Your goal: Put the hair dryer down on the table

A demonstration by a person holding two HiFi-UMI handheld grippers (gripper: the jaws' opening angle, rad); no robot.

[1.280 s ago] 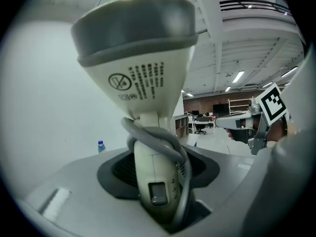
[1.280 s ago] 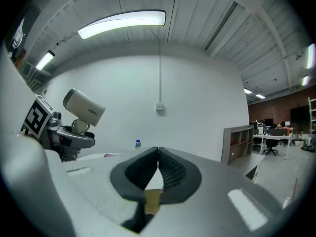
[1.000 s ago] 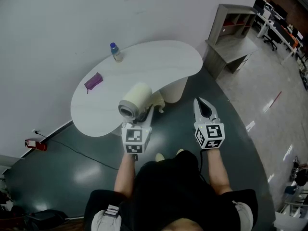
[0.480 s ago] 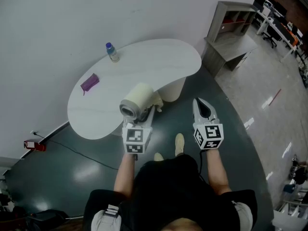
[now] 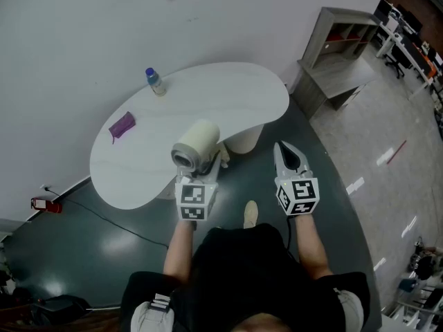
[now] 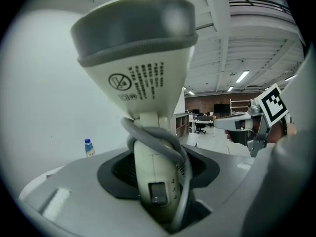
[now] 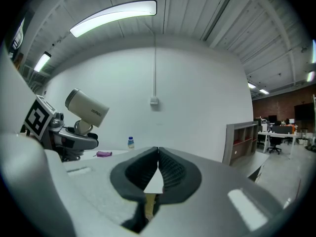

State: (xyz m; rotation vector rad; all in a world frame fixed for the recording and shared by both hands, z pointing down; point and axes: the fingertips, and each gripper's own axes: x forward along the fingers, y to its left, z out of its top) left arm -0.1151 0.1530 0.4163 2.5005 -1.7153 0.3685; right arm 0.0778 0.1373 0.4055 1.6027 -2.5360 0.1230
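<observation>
Left gripper (image 5: 208, 168): jaws set wide and clamped on the handle of the hair dryer (image 6: 155, 181); nothing else between them.
Hair dryer: cream body, grey rear cap, standing upright out of the jaws with the barrel on top; a grey cord (image 6: 165, 143) is looped round the handle above a dark slide switch (image 6: 159, 194). It is held in the air, not set down; in the head view its barrel lies over the counter's near edge.
Right gripper (image 7: 157, 157): jaws closed together, pads meeting, holding nothing; it sits at 3 o'clock of the left gripper, level with it and apart from it.
Counter (image 5: 228, 92): white, kidney-shaped, at 12 o'clock of both grippers, backed against a pale wall.
Bottle (image 5: 154, 81): small, blue-capped, upright near the counter's far edge, at 11 o'clock of the hair dryer.
Purple item (image 5: 122, 125): small and flat, lying on the counter at 10 o'clock of the hair dryer, well apart from the bottle; its kind cannot be made out.
Shelf unit (image 5: 339, 40): grey, open-fronted, on the floor at 1 o'clock of the right gripper.
Floor (image 5: 104, 241): dark and glossy under the person.
</observation>
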